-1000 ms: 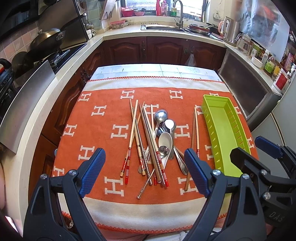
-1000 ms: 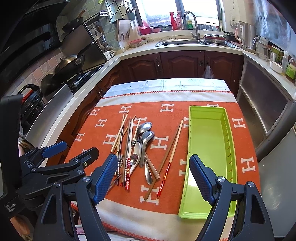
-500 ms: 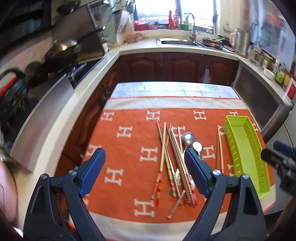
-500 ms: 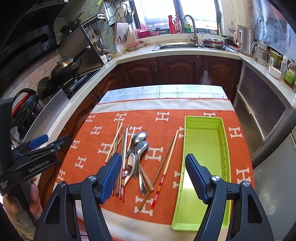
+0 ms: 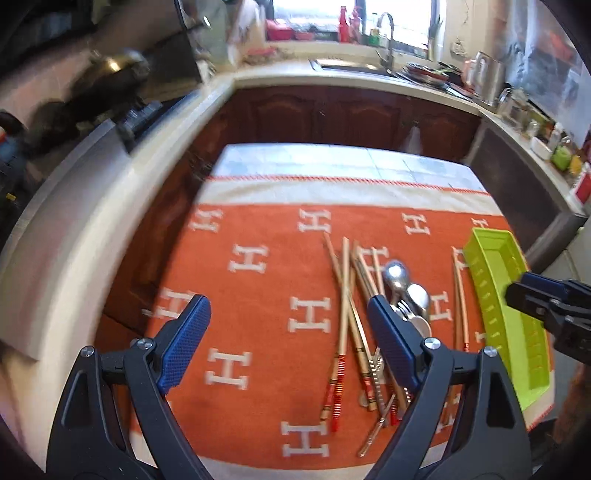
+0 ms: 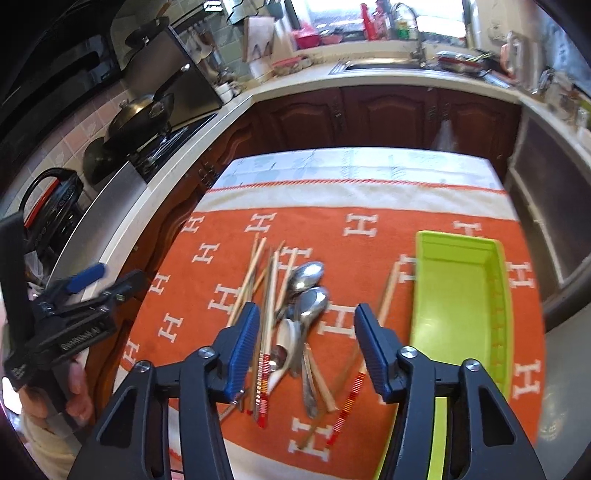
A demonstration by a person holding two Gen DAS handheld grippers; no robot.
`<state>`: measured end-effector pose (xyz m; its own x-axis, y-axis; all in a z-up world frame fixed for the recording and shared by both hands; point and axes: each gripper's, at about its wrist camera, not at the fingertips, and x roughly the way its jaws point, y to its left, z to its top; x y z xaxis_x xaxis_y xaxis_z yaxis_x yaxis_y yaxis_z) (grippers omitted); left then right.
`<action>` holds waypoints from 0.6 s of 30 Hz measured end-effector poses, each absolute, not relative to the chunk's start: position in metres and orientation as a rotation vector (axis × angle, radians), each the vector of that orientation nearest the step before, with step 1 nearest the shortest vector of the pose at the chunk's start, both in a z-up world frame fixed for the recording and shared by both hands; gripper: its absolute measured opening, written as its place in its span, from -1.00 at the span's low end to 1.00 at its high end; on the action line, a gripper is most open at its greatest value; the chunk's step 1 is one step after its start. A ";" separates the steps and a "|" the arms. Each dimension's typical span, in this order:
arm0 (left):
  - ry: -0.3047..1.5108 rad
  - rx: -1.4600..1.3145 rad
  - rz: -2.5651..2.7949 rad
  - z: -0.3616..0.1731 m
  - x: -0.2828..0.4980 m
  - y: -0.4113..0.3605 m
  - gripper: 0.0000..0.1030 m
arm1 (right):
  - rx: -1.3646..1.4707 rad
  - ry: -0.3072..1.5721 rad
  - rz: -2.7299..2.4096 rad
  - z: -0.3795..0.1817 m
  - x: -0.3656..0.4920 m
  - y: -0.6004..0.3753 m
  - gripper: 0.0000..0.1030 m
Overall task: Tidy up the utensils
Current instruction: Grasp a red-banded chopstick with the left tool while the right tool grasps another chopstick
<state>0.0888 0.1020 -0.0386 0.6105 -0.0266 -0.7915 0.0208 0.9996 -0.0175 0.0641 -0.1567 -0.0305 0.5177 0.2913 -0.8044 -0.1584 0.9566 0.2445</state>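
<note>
Right wrist: orange cloth covers table, kitchen.

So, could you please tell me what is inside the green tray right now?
Nothing shows inside the green tray: its visible floor is bare. The right gripper covers its near end, so that part cannot be checked.

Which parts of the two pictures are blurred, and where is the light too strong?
Left wrist view: the stove side and dark wok are smeared, the window overexposed. Right wrist view: the pale wooden chopsticks beside the lime-green plastic tray streak.
</note>
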 end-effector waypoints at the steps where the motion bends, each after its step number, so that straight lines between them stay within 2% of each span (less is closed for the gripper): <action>1: 0.931 -0.021 -0.048 -0.049 0.093 0.102 0.65 | 0.149 1.007 0.285 -0.038 0.071 -0.152 -0.10; 3: 0.966 -0.036 -0.088 -0.070 0.100 0.099 0.56 | 0.158 1.035 0.315 -0.054 0.084 -0.141 -0.24; 4: 0.987 -0.040 -0.109 -0.083 0.104 0.095 0.44 | 0.167 1.051 0.331 -0.062 0.091 -0.137 -0.28; 5: 1.008 -0.043 -0.125 -0.092 0.108 0.091 0.32 | 0.175 1.067 0.346 -0.070 0.097 -0.133 -0.30; 9: 1.089 -0.073 -0.190 -0.132 0.124 0.080 0.09 | 0.203 1.123 0.393 -0.103 0.120 -0.115 -0.39; 11: 1.116 -0.076 -0.194 -0.145 0.129 0.076 -0.12 | 0.215 1.141 0.414 -0.115 0.127 -0.109 -0.44; 18: 1.167 -0.074 -0.207 -0.174 0.146 0.067 -0.43 | 0.259 1.206 0.449 -0.145 0.144 -0.097 -0.48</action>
<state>0.1461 0.0671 -0.1736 0.3762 -0.1999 -0.9047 0.1236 0.9785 -0.1648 0.1442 -0.0970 -0.1446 0.2843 0.4658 -0.8380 -0.1960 0.8838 0.4248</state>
